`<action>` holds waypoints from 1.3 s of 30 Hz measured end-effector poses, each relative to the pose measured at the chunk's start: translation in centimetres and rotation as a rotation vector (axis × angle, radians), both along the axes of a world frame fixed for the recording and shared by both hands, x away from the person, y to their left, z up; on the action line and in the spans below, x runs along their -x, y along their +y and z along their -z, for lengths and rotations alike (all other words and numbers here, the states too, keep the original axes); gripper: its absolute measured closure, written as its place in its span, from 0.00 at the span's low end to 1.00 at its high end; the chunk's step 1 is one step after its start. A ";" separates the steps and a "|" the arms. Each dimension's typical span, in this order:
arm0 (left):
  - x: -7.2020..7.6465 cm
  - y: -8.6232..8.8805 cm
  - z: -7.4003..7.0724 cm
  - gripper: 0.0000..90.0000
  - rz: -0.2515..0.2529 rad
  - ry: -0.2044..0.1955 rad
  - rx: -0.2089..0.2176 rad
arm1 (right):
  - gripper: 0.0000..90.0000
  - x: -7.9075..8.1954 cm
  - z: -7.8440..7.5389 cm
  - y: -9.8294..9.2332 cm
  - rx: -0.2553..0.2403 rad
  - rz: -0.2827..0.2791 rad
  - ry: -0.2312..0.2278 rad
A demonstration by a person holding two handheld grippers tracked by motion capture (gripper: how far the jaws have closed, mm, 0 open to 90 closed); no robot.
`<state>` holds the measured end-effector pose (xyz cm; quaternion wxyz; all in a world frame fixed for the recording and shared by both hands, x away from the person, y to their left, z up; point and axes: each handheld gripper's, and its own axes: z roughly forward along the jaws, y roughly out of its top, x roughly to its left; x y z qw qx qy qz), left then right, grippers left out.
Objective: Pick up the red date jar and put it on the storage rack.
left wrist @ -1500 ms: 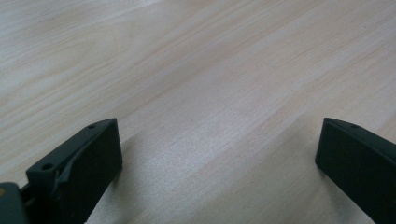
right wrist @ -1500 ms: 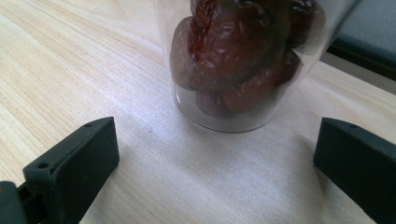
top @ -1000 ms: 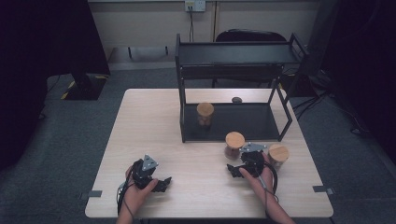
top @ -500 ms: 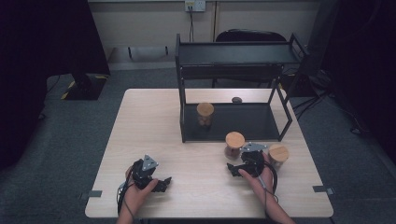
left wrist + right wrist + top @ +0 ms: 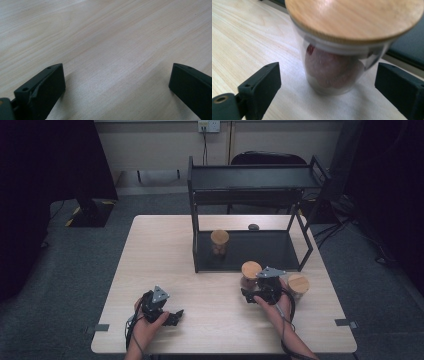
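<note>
The right gripper (image 5: 328,82), jaws just narrowing yet clear of the glass, faced an upright jar (image 5: 337,60) at twelve o'clock; the left gripper (image 5: 117,85) sat empty, released.

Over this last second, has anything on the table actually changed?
Little. The right gripper sits at the front jar with that jar between its jaws, which have just been closing; the pads do not press the glass yet. The left gripper stayed open on the bare table, and the jars kept their places.
</note>
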<state>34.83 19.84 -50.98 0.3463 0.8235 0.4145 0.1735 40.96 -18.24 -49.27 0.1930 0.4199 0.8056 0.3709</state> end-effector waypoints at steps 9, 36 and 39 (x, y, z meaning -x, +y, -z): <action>0.0 0.0 0.0 0.00 0.000 0.000 0.000 | 0.15 -0.8 -0.4 0.2 -0.016 0.011 -0.026; 0.0 0.0 0.0 0.00 0.000 0.001 0.000 | 0.28 -1.5 -1.4 0.5 0.000 -0.015 -0.027; 0.0 0.0 0.0 0.00 0.000 0.001 0.000 | 0.28 -1.5 -1.6 0.6 -0.008 -0.019 -0.022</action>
